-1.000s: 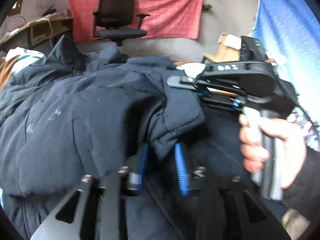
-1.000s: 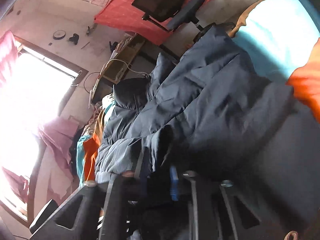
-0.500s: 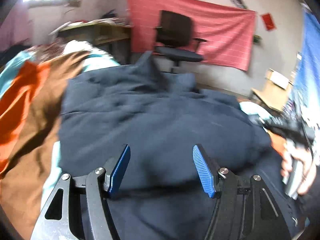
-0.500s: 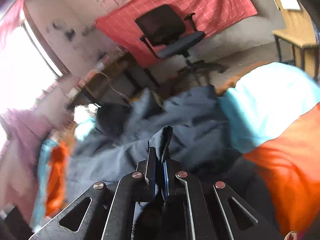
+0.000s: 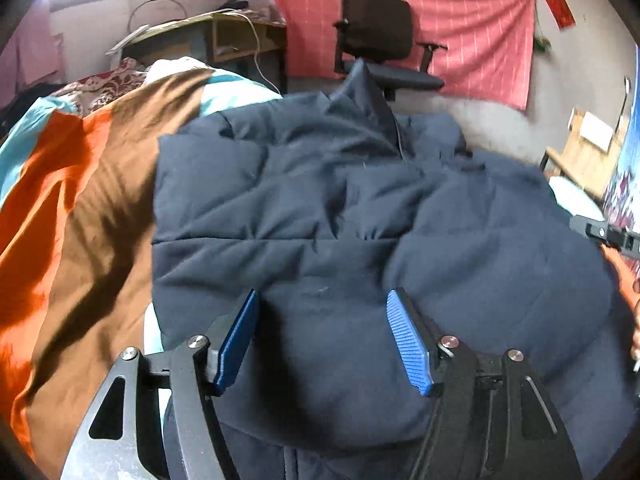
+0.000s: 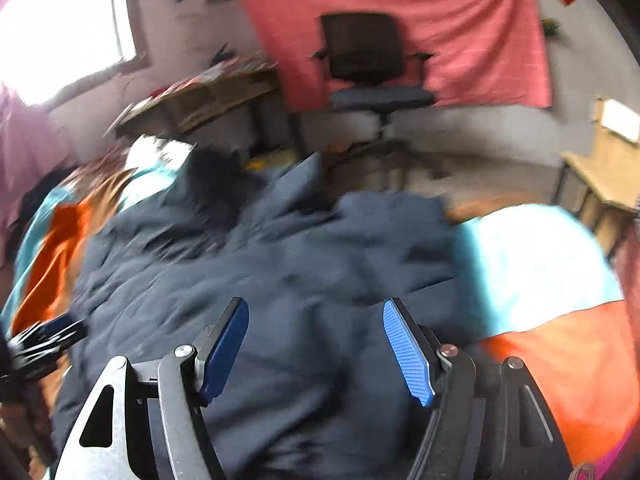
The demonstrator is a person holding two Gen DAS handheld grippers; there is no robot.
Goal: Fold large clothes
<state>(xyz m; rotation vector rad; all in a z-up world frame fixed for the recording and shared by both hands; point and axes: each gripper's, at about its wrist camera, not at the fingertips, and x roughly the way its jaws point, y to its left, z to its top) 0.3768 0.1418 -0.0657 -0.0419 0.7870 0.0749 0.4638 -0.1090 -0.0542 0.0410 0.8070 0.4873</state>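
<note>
A dark navy padded jacket (image 5: 340,220) lies spread on a bed, its collar toward the far end and a sleeve folded across its right side. My left gripper (image 5: 322,304) hangs just above the jacket's lower part, its jaws opening, blue pads apart with only fabric below them. In the blurred right wrist view the same jacket (image 6: 280,272) fills the middle. My right gripper (image 6: 316,312) hovers over it with jaws opening and nothing pinched. The right gripper's tip (image 5: 608,234) shows at the left view's right edge; the left gripper (image 6: 40,340) shows at the right view's left edge.
The bedcover (image 5: 80,208) has orange, brown and light blue patches. A black office chair (image 5: 380,52) stands beyond the bed before a red wall cloth (image 5: 480,32). A cluttered desk (image 5: 208,36) is at the back left, a wooden table (image 6: 600,176) at the right.
Both grippers let go of the jacket's fabric and their jaws spread apart. The left one swung away from the folded sleeve; the right one rolled upright and drew back.
</note>
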